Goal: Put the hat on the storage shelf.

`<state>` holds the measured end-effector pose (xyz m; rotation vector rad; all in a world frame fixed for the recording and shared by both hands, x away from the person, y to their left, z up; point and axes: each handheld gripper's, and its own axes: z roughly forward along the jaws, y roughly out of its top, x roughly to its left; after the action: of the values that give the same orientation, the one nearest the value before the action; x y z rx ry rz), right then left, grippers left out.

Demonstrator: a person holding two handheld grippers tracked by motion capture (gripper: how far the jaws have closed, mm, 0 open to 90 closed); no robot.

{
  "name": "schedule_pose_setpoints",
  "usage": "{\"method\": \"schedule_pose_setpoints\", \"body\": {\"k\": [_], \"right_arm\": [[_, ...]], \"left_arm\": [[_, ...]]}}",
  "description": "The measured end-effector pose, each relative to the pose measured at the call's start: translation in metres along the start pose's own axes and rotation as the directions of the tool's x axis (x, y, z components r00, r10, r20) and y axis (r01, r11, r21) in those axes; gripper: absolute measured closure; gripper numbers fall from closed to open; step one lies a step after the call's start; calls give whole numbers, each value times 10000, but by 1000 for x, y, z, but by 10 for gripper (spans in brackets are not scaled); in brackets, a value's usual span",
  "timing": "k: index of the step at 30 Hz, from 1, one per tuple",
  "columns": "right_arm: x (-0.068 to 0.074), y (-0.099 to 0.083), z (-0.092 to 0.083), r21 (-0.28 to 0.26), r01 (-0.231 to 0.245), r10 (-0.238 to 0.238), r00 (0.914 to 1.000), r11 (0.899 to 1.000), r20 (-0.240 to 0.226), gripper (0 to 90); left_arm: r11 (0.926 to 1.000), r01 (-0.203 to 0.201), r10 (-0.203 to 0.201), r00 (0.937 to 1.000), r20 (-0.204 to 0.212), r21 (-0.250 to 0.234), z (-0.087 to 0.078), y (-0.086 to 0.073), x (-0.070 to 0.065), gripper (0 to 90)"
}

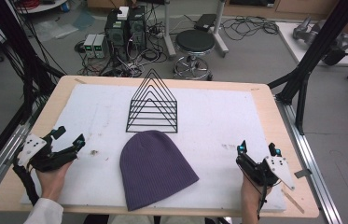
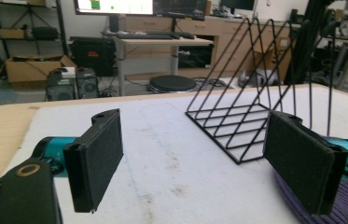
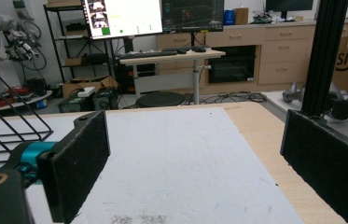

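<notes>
- Left gripper (image 1: 70, 137) sits at the near-left of the white mat (image 1: 218, 116), jaws spread wide with nothing between them, held in the person's left hand (image 1: 52, 179)
- In the left gripper view its felt pads (image 2: 98, 154) frame bare mat, and a purple edge of the beanie (image 2: 344, 205) peeks behind the right-hand jaw
- Right gripper (image 1: 257, 149) rests at the near-right, jaws parted just as wide, empty too (pads (image 3: 80, 158) well apart in its own view)
- The purple beanie (image 1: 155, 170) lies flat between the two grippers, touching neither, at the near-middle of the mat
- Just beyond it stands the black wire rack (image 1: 153, 105), upright, its triangular dividers in a row
- The mat covers the wooden table (image 1: 274, 112)
</notes>
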<state>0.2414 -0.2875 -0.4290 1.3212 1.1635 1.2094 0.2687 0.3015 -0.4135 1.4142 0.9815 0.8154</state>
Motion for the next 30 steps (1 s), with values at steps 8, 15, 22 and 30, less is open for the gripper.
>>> {"method": "schedule_pose_setpoints", "body": {"k": [8, 15, 22, 30], "right_arm": [[1, 0, 0, 62, 87, -87, 10000, 9999, 24, 74], [1, 0, 0, 38, 141, -141, 9999, 9999, -13, 74], [1, 0, 0, 30, 205, -205, 9998, 9998, -15, 74], [2, 0, 0, 28, 117, -117, 9999, 9999, -86, 74]], "left_arm": [[9983, -106, 98, 9998, 148, 569, 13, 3, -15, 196], [9935, -51, -31, 9974, 723, 1135, 23, 7, -28, 196], [9828, -287, 66, 9927, 1204, 1825, 35, 5, -40, 190], [9617, -941, 397, 9772, 2087, 2576, 53, 9, -63, 187]]}}
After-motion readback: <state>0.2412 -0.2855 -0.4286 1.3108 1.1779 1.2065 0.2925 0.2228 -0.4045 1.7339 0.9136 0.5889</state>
